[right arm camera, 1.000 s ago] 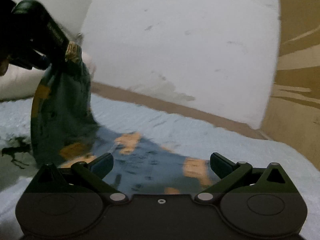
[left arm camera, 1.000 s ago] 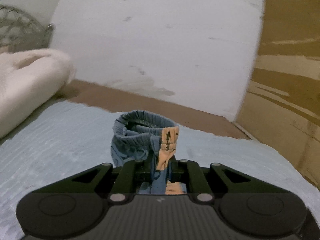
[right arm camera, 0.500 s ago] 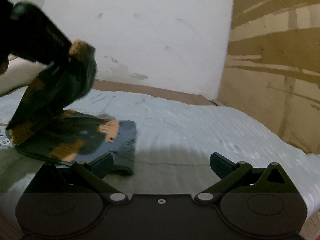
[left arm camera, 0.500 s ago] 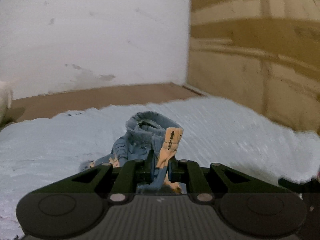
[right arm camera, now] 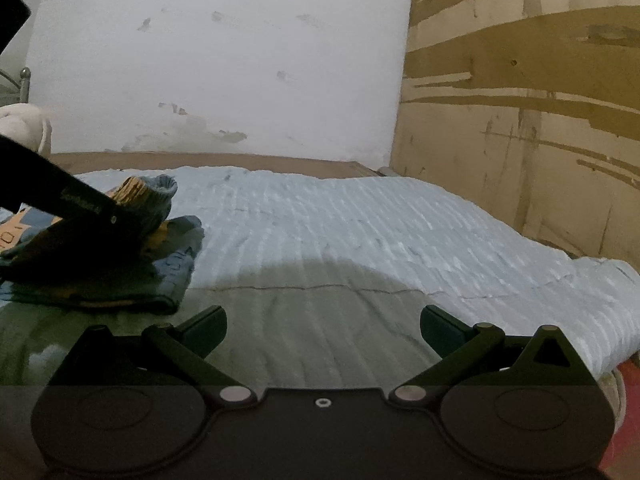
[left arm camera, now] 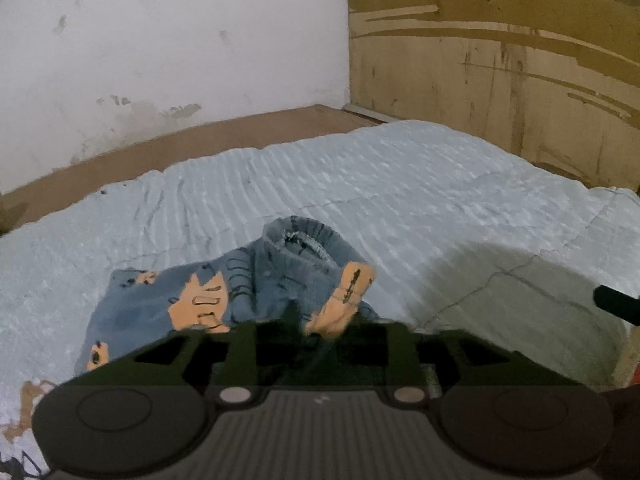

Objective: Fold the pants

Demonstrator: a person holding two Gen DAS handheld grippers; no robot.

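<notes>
The blue pants (left arm camera: 256,280) with orange cartoon patches lie bunched on the light blue blanket (left arm camera: 400,184), the elastic waistband turned up toward the far side. My left gripper (left arm camera: 320,332) is low over them and its jaws are opening. An orange-patched fold still sits loosely between the jaws, and the pads are off it. In the right wrist view the pants (right arm camera: 172,264) rest folded at the left, under the dark left gripper (right arm camera: 80,200). My right gripper (right arm camera: 324,324) stands open over bare blanket to the right of the pants, with nothing between its fingers.
A white stained wall (left arm camera: 180,40) and a plywood panel (left arm camera: 500,60) close the far side and the right. A brown bed edge (left arm camera: 200,140) runs behind the blanket. A cream pillow (right arm camera: 24,124) and a metal bed rail (right arm camera: 25,80) are at the far left.
The left gripper brought the waistband end down onto the rest of the pants and its jaws spread apart. The right gripper slid right, off the pants, onto bare blanket.
</notes>
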